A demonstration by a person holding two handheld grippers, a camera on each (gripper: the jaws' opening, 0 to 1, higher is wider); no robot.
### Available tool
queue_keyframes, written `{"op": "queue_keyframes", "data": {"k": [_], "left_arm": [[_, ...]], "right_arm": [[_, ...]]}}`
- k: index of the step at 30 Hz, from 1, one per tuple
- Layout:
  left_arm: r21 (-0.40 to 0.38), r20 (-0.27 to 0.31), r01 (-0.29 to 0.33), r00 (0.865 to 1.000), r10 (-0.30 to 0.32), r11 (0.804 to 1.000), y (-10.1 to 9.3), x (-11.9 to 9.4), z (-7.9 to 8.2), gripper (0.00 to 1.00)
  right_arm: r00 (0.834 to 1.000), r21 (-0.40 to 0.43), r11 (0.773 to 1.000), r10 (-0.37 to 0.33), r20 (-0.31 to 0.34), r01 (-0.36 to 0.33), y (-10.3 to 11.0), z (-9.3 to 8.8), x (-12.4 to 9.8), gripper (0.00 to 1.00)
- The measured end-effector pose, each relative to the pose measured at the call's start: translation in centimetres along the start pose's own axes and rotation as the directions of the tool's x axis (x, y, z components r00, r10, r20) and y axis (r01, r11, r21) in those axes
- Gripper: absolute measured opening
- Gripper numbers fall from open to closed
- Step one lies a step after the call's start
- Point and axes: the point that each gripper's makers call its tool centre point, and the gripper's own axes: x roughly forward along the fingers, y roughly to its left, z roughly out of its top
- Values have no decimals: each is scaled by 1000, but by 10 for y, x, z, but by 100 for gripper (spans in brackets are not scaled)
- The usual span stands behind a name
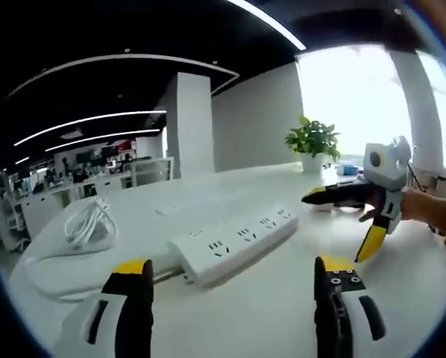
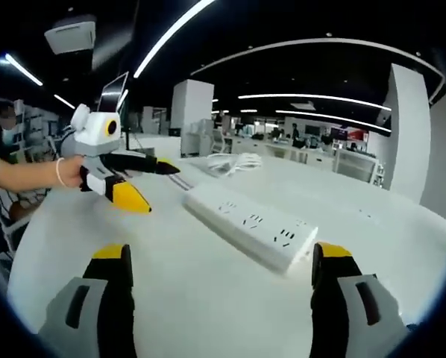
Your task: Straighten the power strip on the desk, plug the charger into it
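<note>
1. Coiled white charger cable (image 1: pixel 89 222) lies at the far left of the white worktop (image 1: pixel 268 306).
2. Long white plastic power strip (image 1: pixel 233 242) lies slantwise mid-worktop.
3. Left gripper (image 1: pixel 234 280) spread wide, empty.
4. Right gripper (image 2: pixel 221 268) gapes too, holding nothing.

Bare desk (image 1: pixel 253 313) around the power strip (image 1: pixel 234 242) — coiled cable (image 1: pixel 89 224) lies well apart.
</note>
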Motion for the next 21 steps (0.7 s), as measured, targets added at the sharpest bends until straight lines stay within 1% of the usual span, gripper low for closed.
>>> {"op": "queue_keyframes", "data": {"k": [2, 5, 7, 12, 16, 18, 21], "left_arm": [[-9, 9, 1, 1000, -1, 1000, -1, -3, 0, 91], [-21, 24, 6, 1000, -5, 1000, -3, -7, 2, 94], [-27, 29, 3, 1000, -2, 1000, -4, -8, 3, 99], [-14, 43, 10, 999, -9, 1000, -8, -17, 8, 99], [-12, 72, 16, 997, -15, 1000, -12, -25, 15, 99], [-16, 87, 20, 996, -19, 1000, -14, -28, 17, 99], [-4, 95, 12, 995, -12, 1000, -16, -30, 18, 99]], "right_arm": [[1000, -9, 1000, 6, -5, -6, 4, 0, -2, 100], [1000, -10, 1000, 10, 3, -10, 8, 3, -6, 100], [1000, 7, 1000, 17, 7, -17, 10, 4, -9, 100], [999, 22, 1000, 14, 50, -15, 12, 13, -20, 100], [997, 23, 1000, -2, 74, 0, 8, 17, -31, 100], [997, 19, 1000, -1, 76, -1, 6, 17, -35, 100], [997, 16, 1000, -7, 82, 6, 2, 17, -45, 100]]}}
